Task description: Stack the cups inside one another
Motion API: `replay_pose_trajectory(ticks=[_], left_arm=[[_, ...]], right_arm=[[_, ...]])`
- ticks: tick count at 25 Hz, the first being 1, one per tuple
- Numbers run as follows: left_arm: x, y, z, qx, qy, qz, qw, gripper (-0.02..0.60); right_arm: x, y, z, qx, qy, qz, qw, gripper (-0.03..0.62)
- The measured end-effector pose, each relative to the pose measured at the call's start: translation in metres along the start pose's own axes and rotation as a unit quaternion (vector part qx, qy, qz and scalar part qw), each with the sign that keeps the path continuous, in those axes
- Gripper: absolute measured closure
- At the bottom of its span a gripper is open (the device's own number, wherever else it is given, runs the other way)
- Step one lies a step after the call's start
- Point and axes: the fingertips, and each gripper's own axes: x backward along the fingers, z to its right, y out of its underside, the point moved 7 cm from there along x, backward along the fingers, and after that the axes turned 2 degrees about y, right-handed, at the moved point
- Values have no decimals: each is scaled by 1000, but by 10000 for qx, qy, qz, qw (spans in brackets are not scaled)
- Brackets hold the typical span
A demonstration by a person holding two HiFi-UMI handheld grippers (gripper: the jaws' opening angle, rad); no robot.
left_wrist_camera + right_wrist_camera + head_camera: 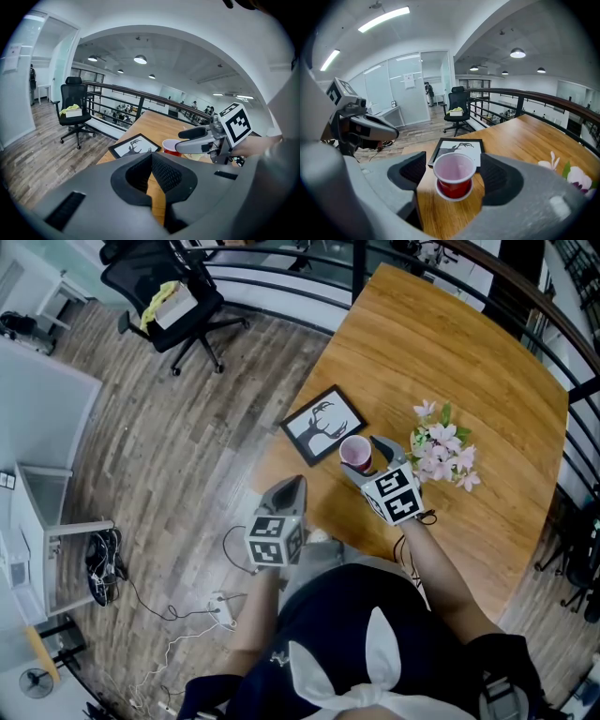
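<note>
Gaping around the nested red cups point(454, 177), the right hand-held gripper point(454, 172) holds nothing. They look light and crushable, so best pinched gently mid-wall. Left hand-held gripper point(151, 164) closed, empty.

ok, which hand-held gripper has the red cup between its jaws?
The right hand-held gripper: its jaws stand apart either side of the red cup, not touching it. On the left hand-held gripper the jaws are together, nothing between them.

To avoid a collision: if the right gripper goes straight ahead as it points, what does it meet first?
Most likely the red cup, standing between its open jaws; the framed deer picture lies behind it.
</note>
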Motion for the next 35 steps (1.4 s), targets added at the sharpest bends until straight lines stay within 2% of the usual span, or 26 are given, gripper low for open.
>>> replay_pose_trajectory(ticks=[6,16,20,27,35], left_arm=[[1,1,0,7,4,0,10000,565],[7,-6,5,-1,103,125,9999,565],[10,-8,10,-50,150,172,9997,565],[21,-19,25,-186,313,224,9991,565],[35,-34,41,-372,506,519,9967,565]], right_arm=[[1,2,-1,-7,42,-8,10000,235],[17,-7,-5,21,130,270,9995,240],[30,-12,-10,38,182,473,9987,314],[62,-27,-22,-19,247,1133,9933,594],[82,-31,-43,55,35,1379,9904,595]])
